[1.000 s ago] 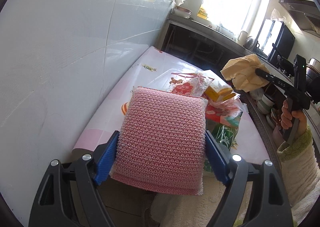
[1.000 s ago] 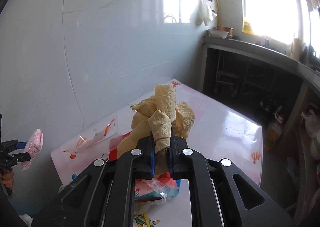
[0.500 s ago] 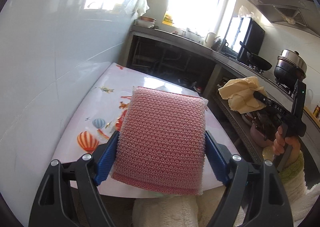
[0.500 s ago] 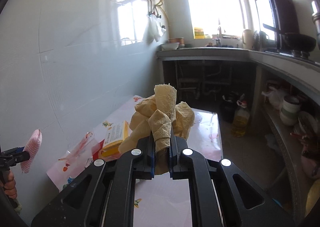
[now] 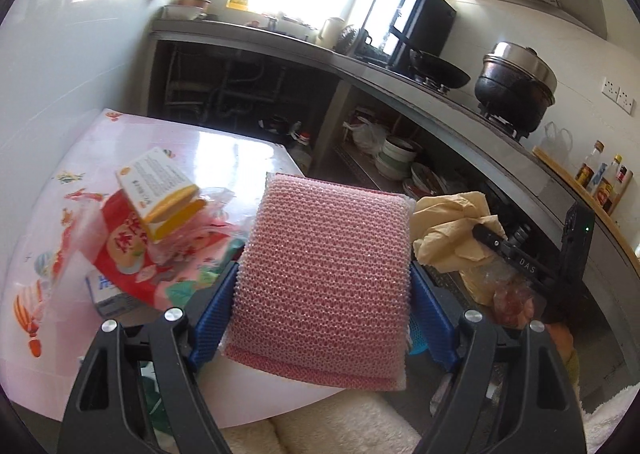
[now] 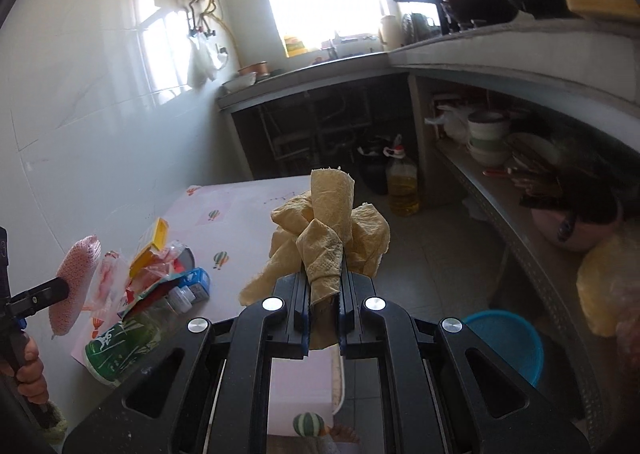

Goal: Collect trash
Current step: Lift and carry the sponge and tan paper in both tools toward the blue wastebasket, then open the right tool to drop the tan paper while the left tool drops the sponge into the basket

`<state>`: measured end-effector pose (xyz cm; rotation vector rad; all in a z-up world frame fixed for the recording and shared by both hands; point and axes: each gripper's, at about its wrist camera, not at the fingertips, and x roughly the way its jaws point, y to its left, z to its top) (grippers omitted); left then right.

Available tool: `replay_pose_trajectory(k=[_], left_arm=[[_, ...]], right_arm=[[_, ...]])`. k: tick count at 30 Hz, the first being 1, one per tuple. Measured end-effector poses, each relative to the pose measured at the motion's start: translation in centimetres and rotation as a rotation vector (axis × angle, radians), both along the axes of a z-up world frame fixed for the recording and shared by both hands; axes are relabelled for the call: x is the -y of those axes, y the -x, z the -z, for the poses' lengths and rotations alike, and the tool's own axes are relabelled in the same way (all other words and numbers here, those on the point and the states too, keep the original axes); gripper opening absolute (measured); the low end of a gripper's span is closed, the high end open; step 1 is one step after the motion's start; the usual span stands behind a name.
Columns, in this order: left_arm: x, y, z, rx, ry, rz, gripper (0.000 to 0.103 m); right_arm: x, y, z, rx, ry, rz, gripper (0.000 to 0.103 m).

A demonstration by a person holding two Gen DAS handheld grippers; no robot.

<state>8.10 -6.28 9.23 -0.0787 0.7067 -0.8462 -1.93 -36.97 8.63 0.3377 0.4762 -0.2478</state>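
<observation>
My left tool (image 5: 324, 286) grips a pink scouring sponge (image 5: 328, 270) across its width, held in the air above the near edge of the bench (image 5: 240, 150). My right tool (image 6: 324, 294) is clenched on a crumpled yellow paper towel (image 6: 332, 222), held off the bench's side. More trash sits on the bench: a yellow box (image 5: 160, 190), a red wrapper (image 5: 124, 250) and a green bottle (image 6: 120, 338).

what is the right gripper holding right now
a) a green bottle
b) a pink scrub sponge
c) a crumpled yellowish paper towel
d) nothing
c: the right gripper has its jaws shut tight on the crumpled yellowish paper towel, while the pink scrub sponge sits in the left gripper.
</observation>
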Motion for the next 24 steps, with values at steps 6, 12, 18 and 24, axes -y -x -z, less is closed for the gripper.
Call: replay_pose_trajectory(k=[6,12,18,24], left_arm=[[8.0,-0.3,0.4,-0.040,-0.058,0.119,0.079],[16.6,-0.9,1.3,-0.089,-0.113,0.234,0.079],[26.2,-1.3,4.3,-0.183,-0.201,0.350,0.079],[35.7,-2.1,10.0,-0.356,-0.323,0.421,0.080]], right_arm=[[2.9,3.2,2.6,-0.034,-0.056,0.085,0.009],[6.3,4.9,5.4,-0.077,-0.117,0.162,0.009],[9.5,5.6,9.0,-0.125,-0.178,0.236,0.009],[13.3,5.3,14.6,-0.230,-0.276,0.325,0.009]])
